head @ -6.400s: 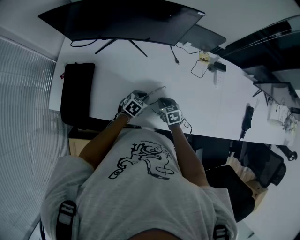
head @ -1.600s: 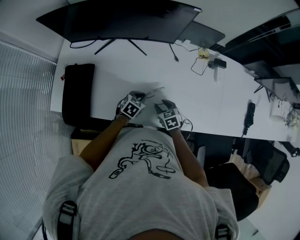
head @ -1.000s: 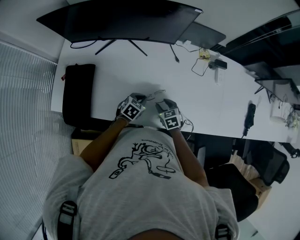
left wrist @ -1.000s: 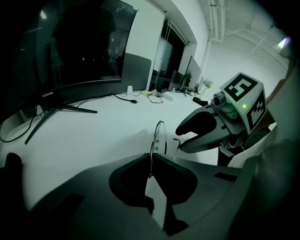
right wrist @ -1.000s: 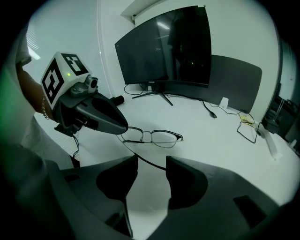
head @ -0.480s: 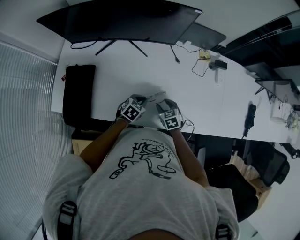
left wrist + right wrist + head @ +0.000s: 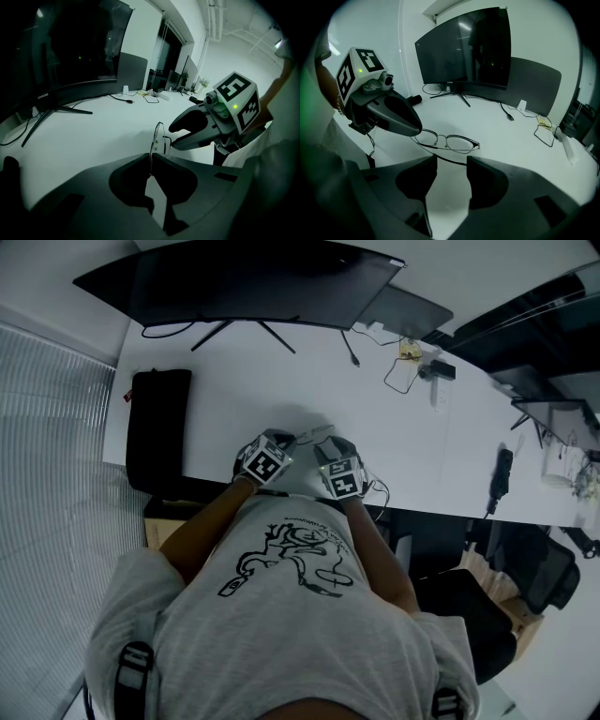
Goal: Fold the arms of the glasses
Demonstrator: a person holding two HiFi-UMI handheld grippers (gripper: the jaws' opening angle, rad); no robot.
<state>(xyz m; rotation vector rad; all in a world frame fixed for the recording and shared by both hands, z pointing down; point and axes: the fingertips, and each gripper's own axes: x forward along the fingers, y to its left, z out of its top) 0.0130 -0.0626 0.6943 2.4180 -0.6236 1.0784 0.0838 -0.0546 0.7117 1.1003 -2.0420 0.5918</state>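
Note:
Thin metal-rimmed glasses [image 7: 449,141] are held just above the white table [image 7: 422,446], close to its front edge. My left gripper [image 7: 151,158] is shut on one end of the frame, and the rim [image 7: 156,138] stands up out of its jaws. The same gripper [image 7: 389,115] covers the glasses' left end in the right gripper view. My right gripper [image 7: 451,160] is open, and one dark temple arm [image 7: 452,161] crosses the gap at its jaw tips. In the head view the glasses [image 7: 314,432] lie between the left gripper [image 7: 284,440] and the right gripper [image 7: 328,448].
A large curved monitor [image 7: 244,282] stands at the back of the table, with a grey panel [image 7: 403,315] beside it. A black pad [image 7: 155,427] lies at the left edge. Loose cables [image 7: 403,371] and small devices sit at the back right.
Both grippers have drawn slightly closer together, the right one shifting left. The glasses stay between them, still held by the left gripper.

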